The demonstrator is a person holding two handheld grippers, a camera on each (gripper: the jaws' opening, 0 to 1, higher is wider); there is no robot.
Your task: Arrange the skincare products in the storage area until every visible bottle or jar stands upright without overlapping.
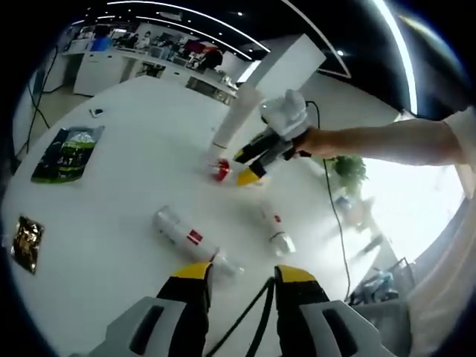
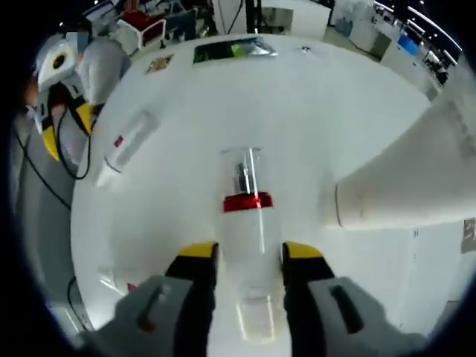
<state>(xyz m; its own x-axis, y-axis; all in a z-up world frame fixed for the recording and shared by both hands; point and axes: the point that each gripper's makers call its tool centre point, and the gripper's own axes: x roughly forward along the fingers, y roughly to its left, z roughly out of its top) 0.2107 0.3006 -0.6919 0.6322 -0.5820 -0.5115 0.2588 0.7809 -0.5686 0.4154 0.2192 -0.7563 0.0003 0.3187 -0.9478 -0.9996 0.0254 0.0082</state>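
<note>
Room: open office, ceiling light strips, desks at the back, and a big round white surface (image 1: 126, 149) carrying everything.
Right gripper (image 2: 249, 256): jaws pinching a white bottle with a red band and clear cap (image 2: 246, 223), cap pointing away along the jaws. From the left gripper view the same gripper (image 1: 249, 167) sits mid-surface by the red band (image 1: 220, 171).
Left gripper (image 1: 239, 277): jaws spread, nothing between them, hovering just short of a lying white bottle with a red label (image 1: 186, 234).
Other products: a slimmer white tube (image 1: 275, 229) lies on its side to the right, apart from that bottle.
Bystanders: green packet (image 1: 68, 152) and small dark sachet (image 1: 27, 242) near the far edge.
Step in hand: looks like standing the red-banded bottle upright.
Next move: likely tip it onto its base, release cleanly, then go for the two lying down, keeping them apart.
</note>
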